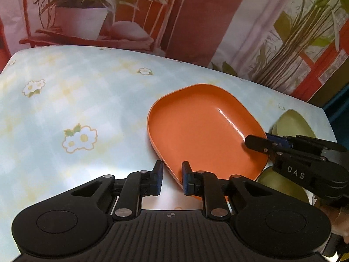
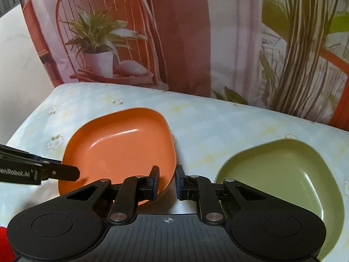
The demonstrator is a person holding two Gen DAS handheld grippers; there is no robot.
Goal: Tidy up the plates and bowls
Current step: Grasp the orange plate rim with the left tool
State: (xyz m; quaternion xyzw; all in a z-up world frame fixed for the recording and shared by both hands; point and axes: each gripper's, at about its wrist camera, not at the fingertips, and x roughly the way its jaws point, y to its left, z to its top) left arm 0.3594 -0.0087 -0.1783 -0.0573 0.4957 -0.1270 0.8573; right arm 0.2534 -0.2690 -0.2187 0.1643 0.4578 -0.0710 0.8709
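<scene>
An orange plate lies on the flowered tablecloth. It also shows in the right wrist view. My left gripper straddles its near left rim, jaws a little apart, not clamped. My right gripper straddles the plate's right rim the same way; it shows from the side in the left wrist view. An olive green plate lies to the right of the orange one. It is partly hidden behind the right gripper in the left wrist view.
A printed backdrop with plants and a chair hangs behind the table's far edge. The table's right edge runs close to the green plate. A red object peeks in at the lower left of the right wrist view.
</scene>
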